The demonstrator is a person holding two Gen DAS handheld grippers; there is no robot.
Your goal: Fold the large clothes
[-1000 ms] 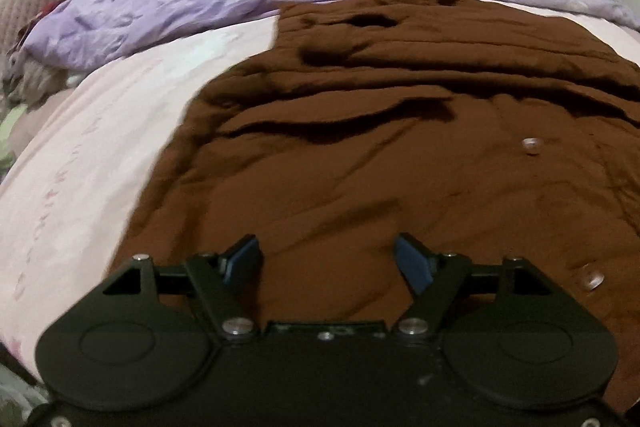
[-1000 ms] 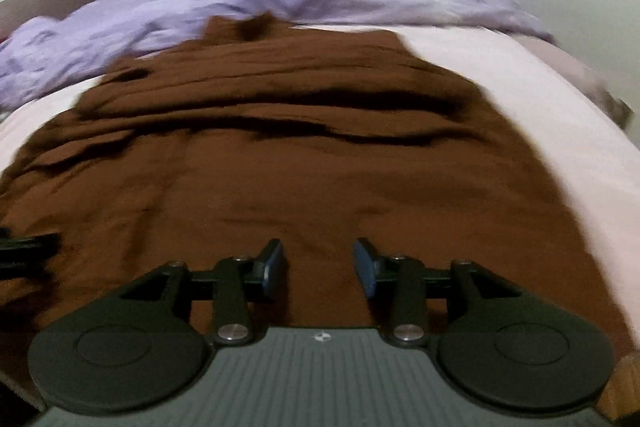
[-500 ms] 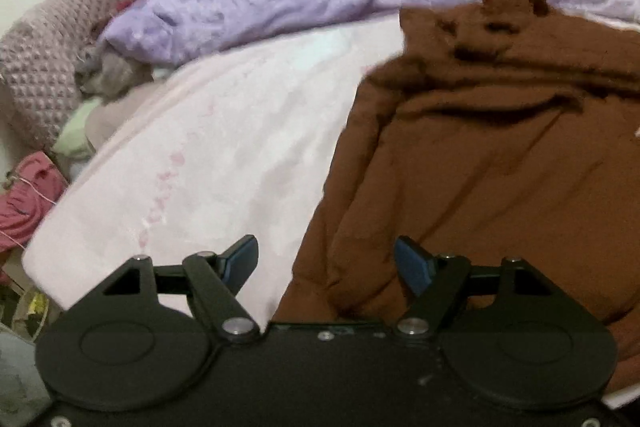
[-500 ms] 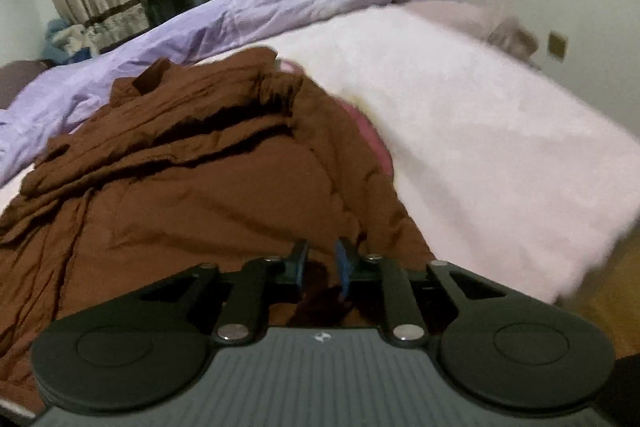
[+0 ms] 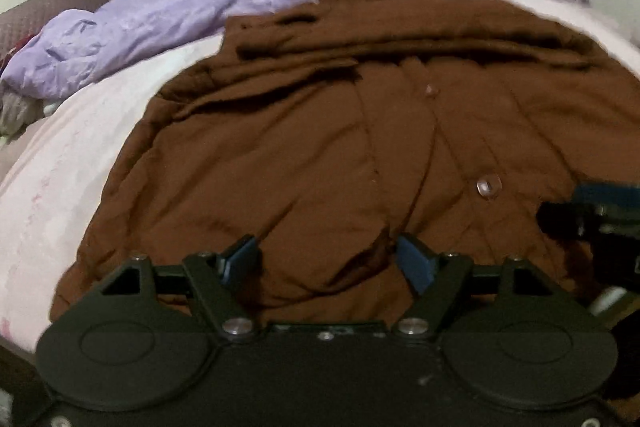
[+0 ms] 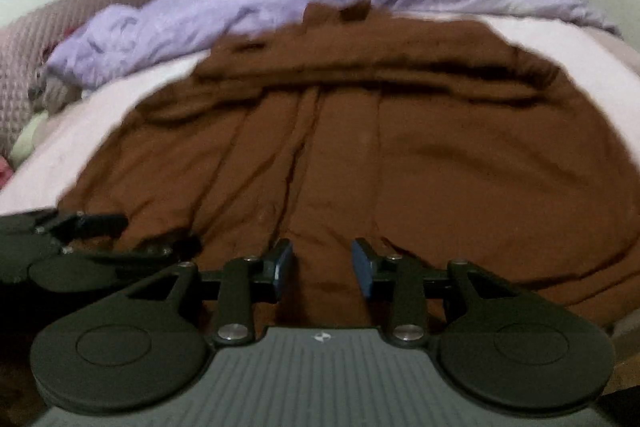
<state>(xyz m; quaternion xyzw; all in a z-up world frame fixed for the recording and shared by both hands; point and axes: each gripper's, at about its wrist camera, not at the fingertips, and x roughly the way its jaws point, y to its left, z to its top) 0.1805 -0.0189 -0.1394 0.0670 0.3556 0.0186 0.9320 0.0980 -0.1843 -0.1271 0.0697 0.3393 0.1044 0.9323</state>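
Broadly, both claws, left (image 5: pixel 327 261) and right (image 6: pixel 321 269), gape over a brown shirt (image 5: pixel 320 155) on a pink bed (image 5: pixel 64 155).

The brown garment (image 5: pixel 320 147) is cut off at the right frame edge, its near hem hidden behind the left gripper (image 5: pixel 326 259) body.

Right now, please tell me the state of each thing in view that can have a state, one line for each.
brown shirt: spread on the bed, buttoned front up, wrinkled, sleeves folded across the top.
left hand-held gripper: open, over the shirt's near hem, holding nothing.
right hand-held gripper: open, over the near hem, holding nothing.
purple duvet: bunched along the far side of the bed.
pink sheet: lying flat under the shirt.
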